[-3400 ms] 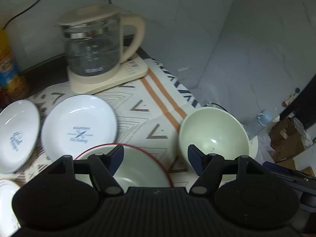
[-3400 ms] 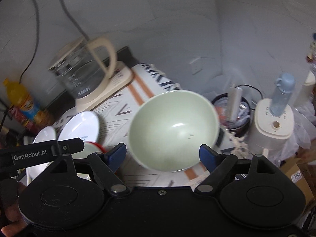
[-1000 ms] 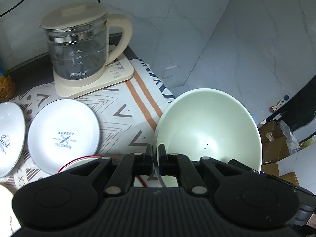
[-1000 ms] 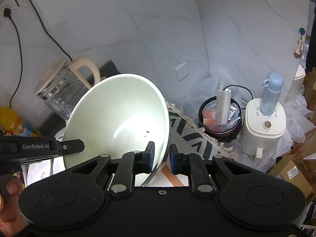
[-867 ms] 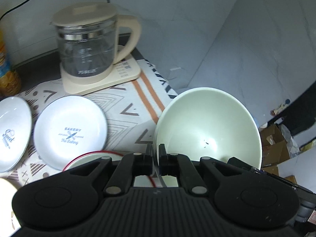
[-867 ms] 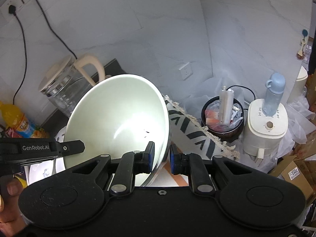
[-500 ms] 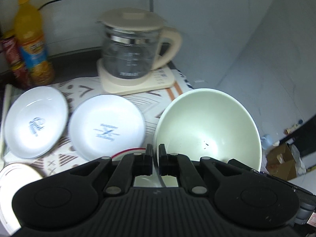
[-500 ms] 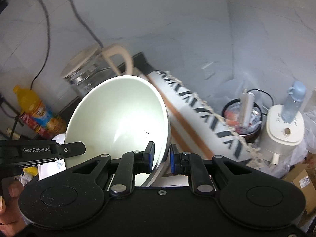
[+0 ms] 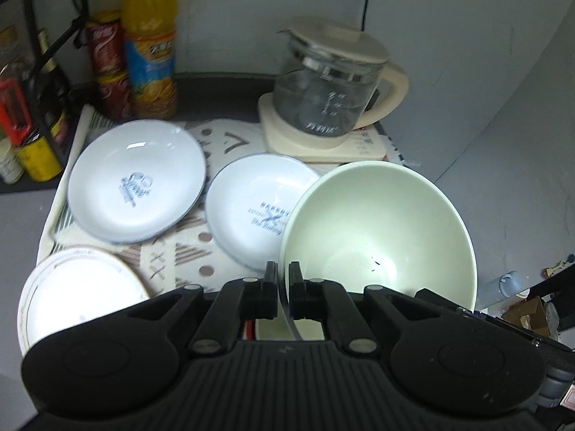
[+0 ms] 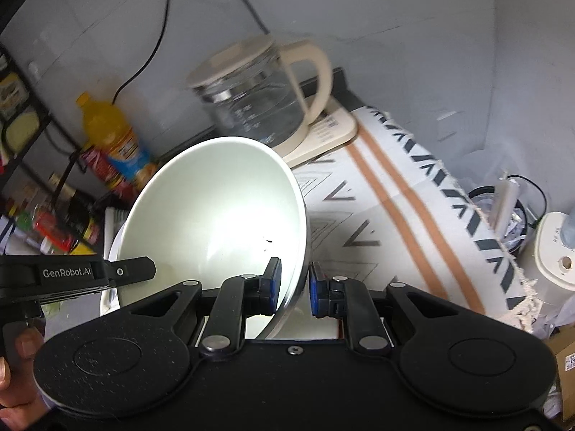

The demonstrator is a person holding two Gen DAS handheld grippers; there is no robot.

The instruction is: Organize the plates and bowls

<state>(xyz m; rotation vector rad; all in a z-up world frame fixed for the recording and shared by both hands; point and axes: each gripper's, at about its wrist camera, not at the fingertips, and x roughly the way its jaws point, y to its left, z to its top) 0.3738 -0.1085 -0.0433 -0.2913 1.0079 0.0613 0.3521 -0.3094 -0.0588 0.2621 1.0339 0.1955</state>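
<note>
Both the left gripper (image 9: pixel 283 289) and right gripper (image 10: pixel 293 289) have their fingers pinching the rim of the pale green bowl (image 9: pixel 377 233), held above the tabletop. Only the left view shows the white plates (image 9: pixel 136 181); only the right shows the striped cloth's fringe (image 10: pixel 478 212).

three plates (image 9: pixel 136 181); one bowl (image 9: pixel 381 233)

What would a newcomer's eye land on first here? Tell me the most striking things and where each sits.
The big pale green bowl dominates both views, lifted and pinched at its rim by the left gripper and the right gripper. Behind it, two white printed plates lie side by side on the patterned cloth. A glass kettle stands at the back by the wall.
</note>
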